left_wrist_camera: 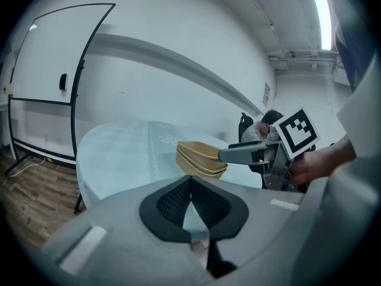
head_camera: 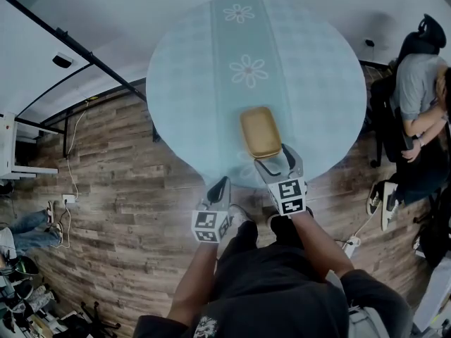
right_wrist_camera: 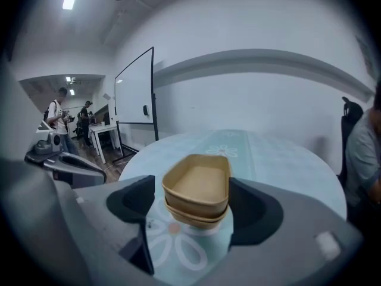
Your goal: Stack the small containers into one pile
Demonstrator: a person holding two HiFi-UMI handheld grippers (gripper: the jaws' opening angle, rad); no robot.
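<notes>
A stack of tan containers point(head_camera: 260, 132) sits on the round table point(head_camera: 211, 76) near its front edge. The stack counts at least two, nested one in another. My right gripper point(head_camera: 273, 156) stands open at the stack's near end. In the right gripper view the stack point(right_wrist_camera: 197, 189) lies between the jaws of my right gripper point(right_wrist_camera: 191, 190). The right pad is at the stack's side, and a thin gap shows at the left pad. My left gripper point(head_camera: 223, 183) hangs shut and empty just off the table's front edge. In the left gripper view my left gripper point(left_wrist_camera: 190, 186) has the stack point(left_wrist_camera: 200, 158) ahead of it.
The table wears a pale blue cloth with flower prints point(head_camera: 249, 70). A whiteboard on a stand point(left_wrist_camera: 50, 82) is off to the left. A person sits on a chair point(head_camera: 416, 90) at the right. Cables and a power strip point(head_camera: 350, 243) lie on the wooden floor.
</notes>
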